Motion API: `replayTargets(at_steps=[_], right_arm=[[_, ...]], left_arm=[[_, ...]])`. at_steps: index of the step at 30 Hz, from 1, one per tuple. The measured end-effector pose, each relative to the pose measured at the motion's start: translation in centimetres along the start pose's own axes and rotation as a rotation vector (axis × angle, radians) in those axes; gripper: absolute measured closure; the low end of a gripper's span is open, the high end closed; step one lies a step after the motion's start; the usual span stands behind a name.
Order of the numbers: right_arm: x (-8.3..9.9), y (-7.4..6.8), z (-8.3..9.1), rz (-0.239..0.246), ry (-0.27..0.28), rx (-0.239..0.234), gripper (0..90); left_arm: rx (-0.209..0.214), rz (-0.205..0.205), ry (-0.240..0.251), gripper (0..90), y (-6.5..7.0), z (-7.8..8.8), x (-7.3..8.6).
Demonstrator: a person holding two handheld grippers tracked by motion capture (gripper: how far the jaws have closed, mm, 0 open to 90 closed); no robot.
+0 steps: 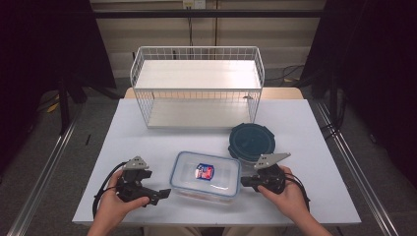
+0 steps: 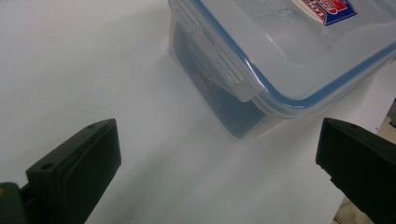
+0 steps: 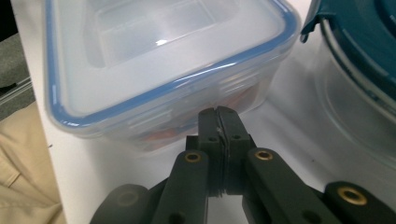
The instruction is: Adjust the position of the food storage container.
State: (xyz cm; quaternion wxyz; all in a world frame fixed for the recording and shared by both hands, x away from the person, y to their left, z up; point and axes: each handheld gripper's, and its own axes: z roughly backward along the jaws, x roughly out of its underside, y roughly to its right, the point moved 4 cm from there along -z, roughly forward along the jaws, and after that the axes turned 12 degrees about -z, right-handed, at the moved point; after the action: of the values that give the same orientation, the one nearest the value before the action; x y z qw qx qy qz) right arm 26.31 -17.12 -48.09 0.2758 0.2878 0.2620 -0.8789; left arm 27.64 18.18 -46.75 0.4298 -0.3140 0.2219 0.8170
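- We see a white table (image 1: 123,128) with a clear rectangular container (image 1: 205,176) lying near its front edge, between the two hand-held grippers.
- The container has a clear lid with a blue seal around its rim and a red-and-blue label (image 1: 203,171) on top; its side latches look folded down in the gripper views.
- The left gripper (image 1: 156,195) sits just left of the container at the near-left corner, in the person's left hand (image 1: 115,204).
- In the left gripper view its two black jaws stand wide apart, with nothing between them but bare table; the container's corner lies just beyond them.
- The right gripper (image 1: 245,181) is at the container's right end, held in the right hand (image 1: 285,194).
- In the right gripper view its jaws are pressed together, tips meeting, with nothing clamped between them; the tips are right at the container's side wall, just under the lid rim, though we cannot tell whether they touch it.
- A round container with a dark teal lid (image 1: 252,141) stands just beyond the right gripper, close to the rectangular container's far-right corner.
- A white wire shelf rack (image 1: 196,86) stands at the far middle of the table, well apart from both grippers.
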Motion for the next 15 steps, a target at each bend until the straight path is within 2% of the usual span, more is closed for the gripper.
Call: replayTargets(at_steps=[6,9,13,15], right_arm=[[-0.8,0.0,-0.7,-0.002,-0.002,0.003,89.5],[-1.3,-0.2,-1.3,0.006,-0.001,0.000,89.5],[-1.8,-0.6,-2.0,0.011,0.003,-0.007,89.4],[-2.1,-0.6,-2.3,0.015,0.003,0.003,89.2]], left_arm=[[0.007,0.016,0.004,0.0,-0.1,0.1,0.0],[0.000,0.037,0.009,0.0,-0.2,0.2,0.0],[-0.005,0.045,0.013,0.0,-0.4,0.4,0.0],[0.000,0.055,0.017,0.1,-0.4,0.5,0.0]])
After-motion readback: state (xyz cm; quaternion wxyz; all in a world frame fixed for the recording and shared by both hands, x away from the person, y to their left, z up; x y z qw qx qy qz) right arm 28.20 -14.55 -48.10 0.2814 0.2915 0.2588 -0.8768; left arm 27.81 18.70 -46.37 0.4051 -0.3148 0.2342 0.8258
